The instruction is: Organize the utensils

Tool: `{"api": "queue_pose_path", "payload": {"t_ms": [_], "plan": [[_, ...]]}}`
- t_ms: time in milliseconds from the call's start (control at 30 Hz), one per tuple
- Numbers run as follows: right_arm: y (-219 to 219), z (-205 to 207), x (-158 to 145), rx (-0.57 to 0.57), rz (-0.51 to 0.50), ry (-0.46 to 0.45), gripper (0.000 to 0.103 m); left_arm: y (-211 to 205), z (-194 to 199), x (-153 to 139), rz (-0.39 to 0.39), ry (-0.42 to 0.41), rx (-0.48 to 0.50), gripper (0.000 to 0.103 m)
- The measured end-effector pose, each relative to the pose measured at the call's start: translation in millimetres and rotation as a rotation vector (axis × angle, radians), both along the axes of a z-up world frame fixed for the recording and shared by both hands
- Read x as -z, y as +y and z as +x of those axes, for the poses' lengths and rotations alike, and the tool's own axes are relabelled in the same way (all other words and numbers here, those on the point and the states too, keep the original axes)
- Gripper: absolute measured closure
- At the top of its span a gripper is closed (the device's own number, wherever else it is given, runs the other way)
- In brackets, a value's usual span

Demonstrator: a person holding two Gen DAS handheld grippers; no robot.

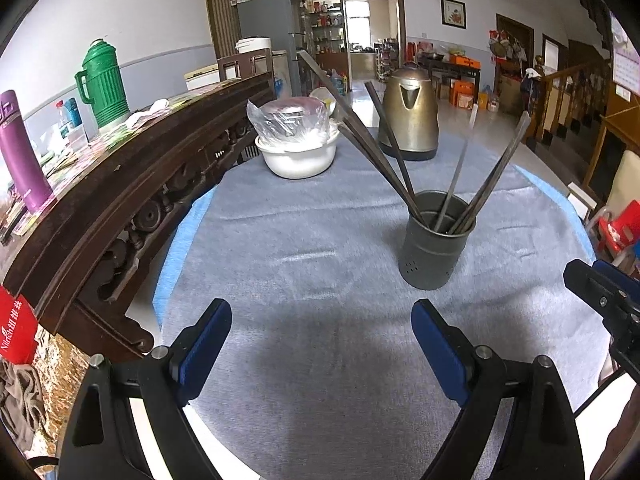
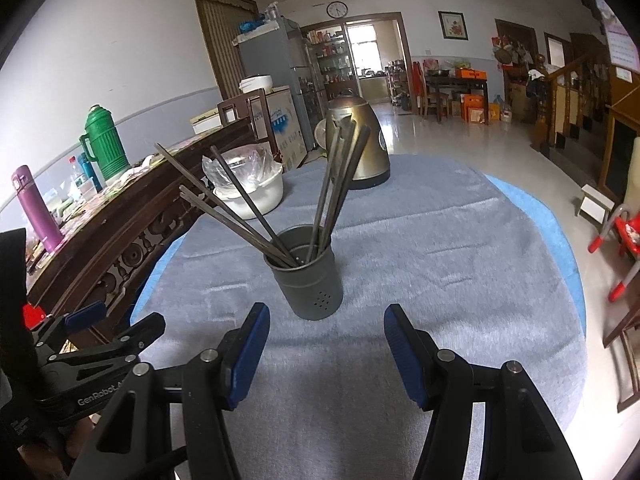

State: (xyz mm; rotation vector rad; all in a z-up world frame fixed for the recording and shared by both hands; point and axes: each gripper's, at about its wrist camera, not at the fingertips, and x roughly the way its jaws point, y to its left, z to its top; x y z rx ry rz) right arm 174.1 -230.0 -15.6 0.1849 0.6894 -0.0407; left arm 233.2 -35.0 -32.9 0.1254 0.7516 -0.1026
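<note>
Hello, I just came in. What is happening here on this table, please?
A person holds two grippers over a table with a grey cloth. The left gripper and the right gripper are both open and empty. In front of them stands a dark grey metal holder with long dark chopsticks already leaning inside it. Behind it are a brass-coloured kettle and a white bowl covered with plastic. No utensil seems left on the cloth.
</note>
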Motion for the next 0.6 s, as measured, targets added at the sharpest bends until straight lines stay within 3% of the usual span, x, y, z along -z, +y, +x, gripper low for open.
{"api": "queue_pose_path", "payload": {"t_ms": [600], "plan": [[38.2,6.9,-19.4,0.001,-0.097,-0.001,0.039,35.2,2.5,-15.9,-0.069,-0.028,0.008,0.012]]}}
